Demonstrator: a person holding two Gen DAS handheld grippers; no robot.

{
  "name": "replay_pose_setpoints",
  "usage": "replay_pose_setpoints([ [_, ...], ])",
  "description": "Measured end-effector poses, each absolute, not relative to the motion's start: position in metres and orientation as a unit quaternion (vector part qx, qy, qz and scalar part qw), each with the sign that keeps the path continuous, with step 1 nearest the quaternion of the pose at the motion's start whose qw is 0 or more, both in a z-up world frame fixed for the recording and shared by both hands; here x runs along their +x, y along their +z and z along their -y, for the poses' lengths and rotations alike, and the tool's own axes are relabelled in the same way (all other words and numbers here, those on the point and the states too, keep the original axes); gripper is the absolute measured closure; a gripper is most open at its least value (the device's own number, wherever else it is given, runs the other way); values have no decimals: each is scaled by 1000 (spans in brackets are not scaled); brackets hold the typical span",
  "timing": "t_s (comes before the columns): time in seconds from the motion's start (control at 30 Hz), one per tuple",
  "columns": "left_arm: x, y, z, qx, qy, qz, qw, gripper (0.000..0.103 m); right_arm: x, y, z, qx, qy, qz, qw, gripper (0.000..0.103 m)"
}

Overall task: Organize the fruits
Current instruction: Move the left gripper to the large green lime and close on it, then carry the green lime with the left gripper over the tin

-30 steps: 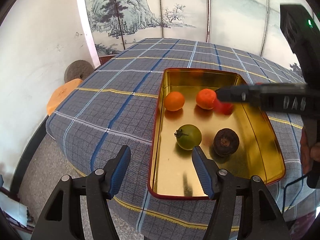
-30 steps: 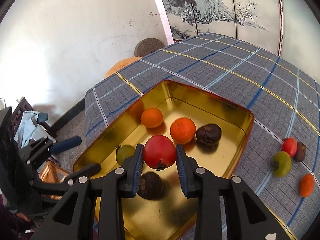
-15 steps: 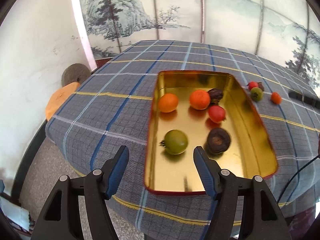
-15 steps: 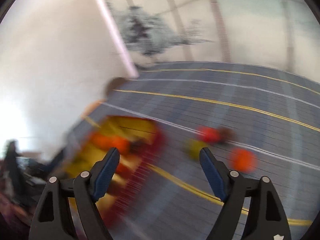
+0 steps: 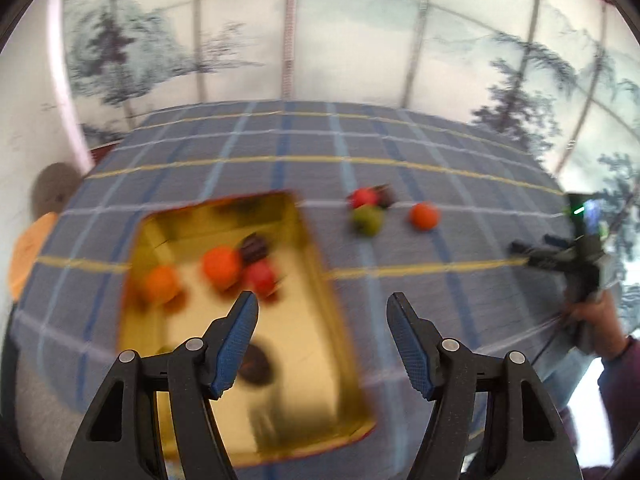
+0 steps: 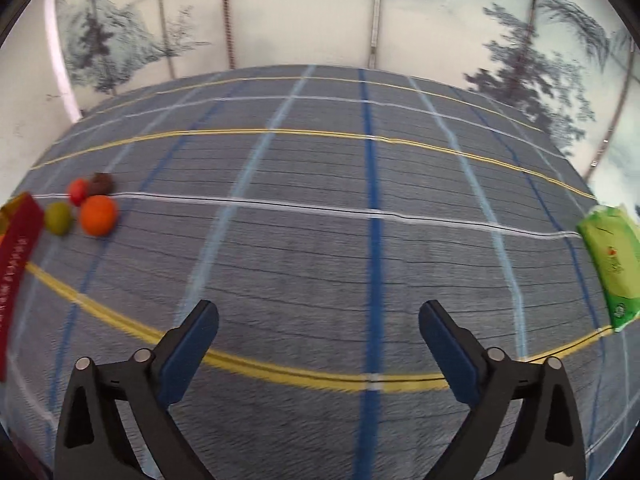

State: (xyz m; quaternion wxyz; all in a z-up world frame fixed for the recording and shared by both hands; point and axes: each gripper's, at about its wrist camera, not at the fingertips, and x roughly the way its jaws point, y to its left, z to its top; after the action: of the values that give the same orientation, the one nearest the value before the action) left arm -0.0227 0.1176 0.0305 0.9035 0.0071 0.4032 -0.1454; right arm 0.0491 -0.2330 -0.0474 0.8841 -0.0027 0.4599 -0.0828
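Left wrist view
- Left tool (image 5: 322,304): jaws partly apart, nothing between them; it hangs over the near right edge of the tin.
- Tin (image 5: 320,280): gold inside, red rim, on the plaid counter (image 5: 400,152); picture blurred.
- Fruit in tin: two oranges (image 5: 220,266), a red one (image 5: 261,277), a dark one (image 5: 254,246) behind them, another dark one (image 5: 256,362) near the left pad. A green one may sit behind the left finger; cannot tell.
- Fruit still out: red (image 5: 363,197), dark (image 5: 385,195), green (image 5: 368,219), orange (image 5: 424,216), clustered on the cloth just right of the tin's far corner.
- Right tool (image 5: 520,249): seen at far right in a person's hand (image 5: 596,316), well apart from the cluster.

Right wrist view
- Right tool (image 6: 319,320): jaws have just been opening, now wide, nothing between them; bare cloth below.
- Loose fruit: orange (image 6: 98,215), green (image 6: 58,218), red (image 6: 77,191), dark (image 6: 101,184), far left, beside the tin's red wall (image 6: 20,240).
- Green packet (image 6: 608,264): at right edge of counter.

Progress
- Judged: a bit over half done; five or six in, four left to move.

Writing
- Tin wall: pale lettering, too blurred to read.
- Packet: small marks, not legible.
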Motion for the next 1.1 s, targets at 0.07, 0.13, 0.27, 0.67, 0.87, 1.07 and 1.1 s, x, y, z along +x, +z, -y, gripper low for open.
replay_pose_setpoints([
  [0.07,-3,32,-97,14,-161,-410,898,35,47,-47,234,-3,-82,-465,881,0],
  [0.13,17,30,-80,36,-165,-417,893,35,49,-47,233,-3,-75,-464,883,0],
  [0.27,57,18,-41,99,-149,-434,883,35,53,-51,239,20,-59,-478,876,0],
  [0.67,129,-27,-13,105,-143,-506,844,41,50,-51,235,9,-44,-478,877,0],
  [0.87,143,-51,-12,96,-141,-545,821,66,49,-51,229,4,-28,-475,879,0],
  [1.07,125,-43,-12,80,-132,-536,830,67,49,-48,238,31,-20,-466,884,0],
  [1.1,118,-36,-11,77,-132,-525,837,67,49,-48,240,37,-18,-464,885,0],
])
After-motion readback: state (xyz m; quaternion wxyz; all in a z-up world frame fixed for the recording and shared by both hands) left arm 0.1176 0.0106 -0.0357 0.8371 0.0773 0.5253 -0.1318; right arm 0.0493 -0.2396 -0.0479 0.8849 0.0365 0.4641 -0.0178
